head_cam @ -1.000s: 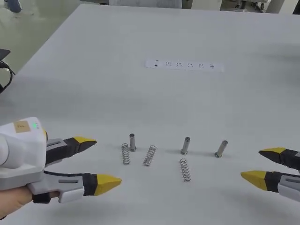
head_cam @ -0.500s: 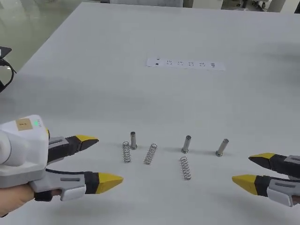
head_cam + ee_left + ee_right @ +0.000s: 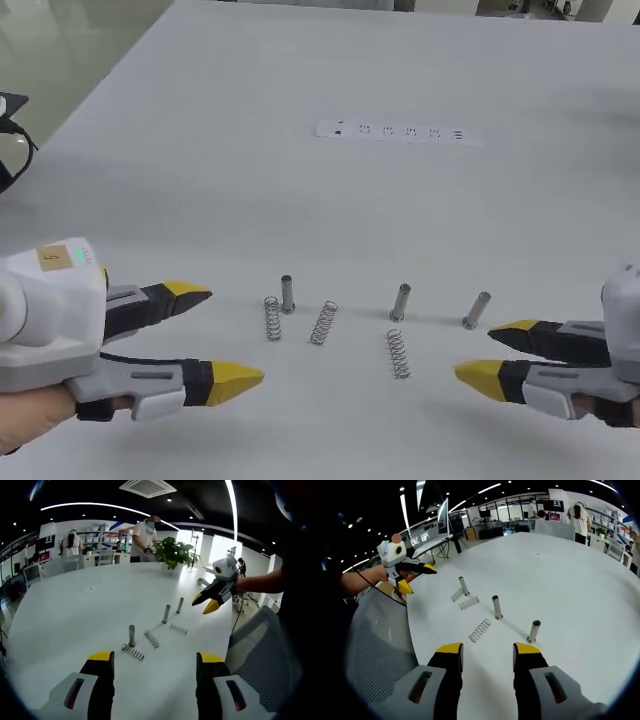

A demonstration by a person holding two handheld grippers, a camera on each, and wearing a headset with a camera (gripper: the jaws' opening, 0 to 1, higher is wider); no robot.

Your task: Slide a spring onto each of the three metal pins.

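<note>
Three pins (image 3: 287,294) (image 3: 401,301) (image 3: 478,309) upright, three springs (image 3: 271,318) (image 3: 322,322) (image 3: 397,353) flat mid-frame; your left gripper (image 3: 232,334) and right gripper (image 3: 476,352) both spread, right's body cut off at right edge.

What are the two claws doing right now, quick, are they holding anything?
Left claw: open, holding nothing.
Right claw: open, holding nothing.

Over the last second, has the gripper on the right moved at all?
Yes. The right gripper has slid left, toward the rightmost pin; its fingers started well to the right of that pin and now end close beside it.
</note>
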